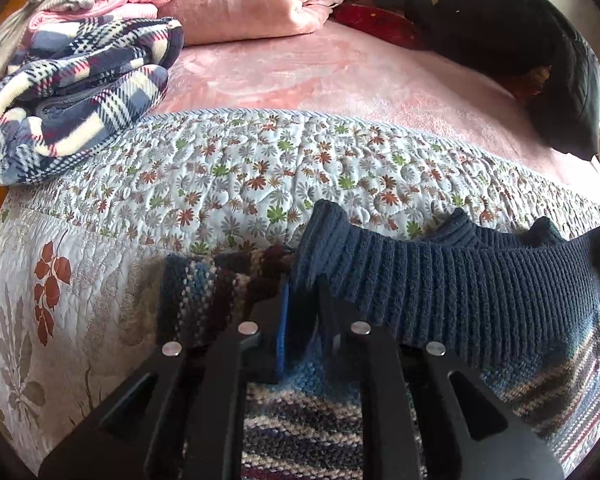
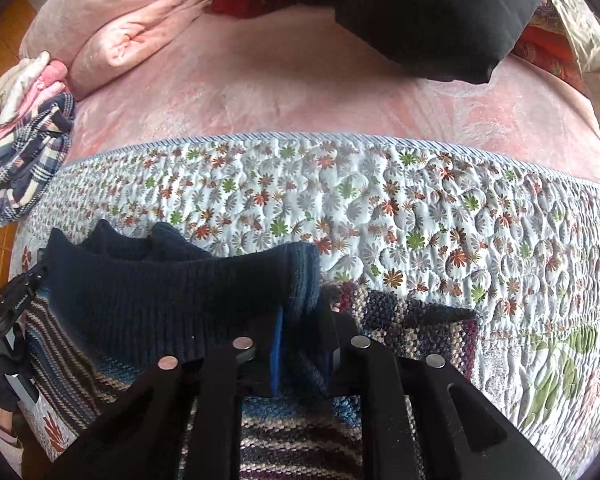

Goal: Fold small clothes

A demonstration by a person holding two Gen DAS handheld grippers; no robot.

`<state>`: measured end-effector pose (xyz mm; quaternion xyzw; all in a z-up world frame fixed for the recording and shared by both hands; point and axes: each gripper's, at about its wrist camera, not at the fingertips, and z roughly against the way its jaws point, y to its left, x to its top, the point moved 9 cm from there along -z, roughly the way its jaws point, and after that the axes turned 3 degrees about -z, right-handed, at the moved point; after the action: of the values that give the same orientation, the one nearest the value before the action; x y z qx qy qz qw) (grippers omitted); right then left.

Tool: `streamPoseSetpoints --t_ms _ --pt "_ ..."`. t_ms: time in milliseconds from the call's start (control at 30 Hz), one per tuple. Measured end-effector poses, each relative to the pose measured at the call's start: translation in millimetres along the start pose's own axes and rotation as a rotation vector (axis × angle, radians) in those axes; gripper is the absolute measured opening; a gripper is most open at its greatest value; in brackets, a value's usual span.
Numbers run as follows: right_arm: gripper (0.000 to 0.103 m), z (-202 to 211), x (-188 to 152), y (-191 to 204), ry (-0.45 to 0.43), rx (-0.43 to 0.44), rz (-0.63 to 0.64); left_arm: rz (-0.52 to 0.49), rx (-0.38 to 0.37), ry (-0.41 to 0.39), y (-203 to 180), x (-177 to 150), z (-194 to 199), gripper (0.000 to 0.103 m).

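Navy ribbed hem of a small striped knit sweater (image 1: pixel 452 280) pinched at 2 corners, stretched taut between them above a floral quilt (image 1: pixel 236 168) on a bed. Left hand-held gripper (image 1: pixel 300 308) closed on the hem's left corner, blue pad pressed against the knit. Right hand-held gripper (image 2: pixel 300 320) closed on the opposite corner, same blue pad showing. Striped body of the sweater draped down beneath both tools; a striped sleeve end lay on the quilt just beside each grip.

Judged as a fold in progress, hem edge being carried across the garment. Best done by keeping both corners level and the rib evenly tensioned, travelling together, then lowering so hem met the far edge squarely, without bunching the sleeves underneath.

Both tools pointed forward and slightly downward over the bed, roughly parallel, held apart by the hem's width. Left tool visible at the left edge of the right wrist view. Plaid fleece (image 1: pixel 76 96) and pink blankets (image 1: pixel 248 4) stacked well apart, behind.
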<state>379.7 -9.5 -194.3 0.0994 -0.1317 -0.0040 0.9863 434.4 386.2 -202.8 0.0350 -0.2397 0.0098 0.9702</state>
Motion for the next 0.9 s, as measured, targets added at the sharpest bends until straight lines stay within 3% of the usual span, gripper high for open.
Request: streamPoseSetpoints --t_ms 67,167,233,367,533,667,867,900 --pt "0.025 -3 -3 -5 0.003 -0.019 -0.004 0.015 -0.006 -0.003 1 -1 3 0.017" --pt "0.025 10 -8 -10 -0.01 -0.02 -0.001 0.028 -0.007 -0.011 5 -2 16 0.033" --pt "0.026 28 -15 -17 -0.022 -0.008 -0.005 0.018 0.015 -0.035 11 -4 33 0.034" --pt "0.031 67 -43 -32 -0.007 0.044 -0.014 0.006 0.017 -0.063 13 -15 70 0.045" --pt "0.036 90 -113 -51 0.06 0.07 0.0 0.012 -0.028 0.01 -4 -54 102 0.049" --pt "0.037 84 -166 -61 0.127 0.075 -0.007 0.008 -0.07 0.076 -25 -95 120 0.051" --pt "0.037 61 -195 -66 0.19 0.09 -0.017 0.016 -0.089 0.125 -39 -127 116 0.054" --pt "0.032 58 -196 -65 0.194 0.089 -0.017 0.016 -0.081 0.128 -39 -128 112 0.054"
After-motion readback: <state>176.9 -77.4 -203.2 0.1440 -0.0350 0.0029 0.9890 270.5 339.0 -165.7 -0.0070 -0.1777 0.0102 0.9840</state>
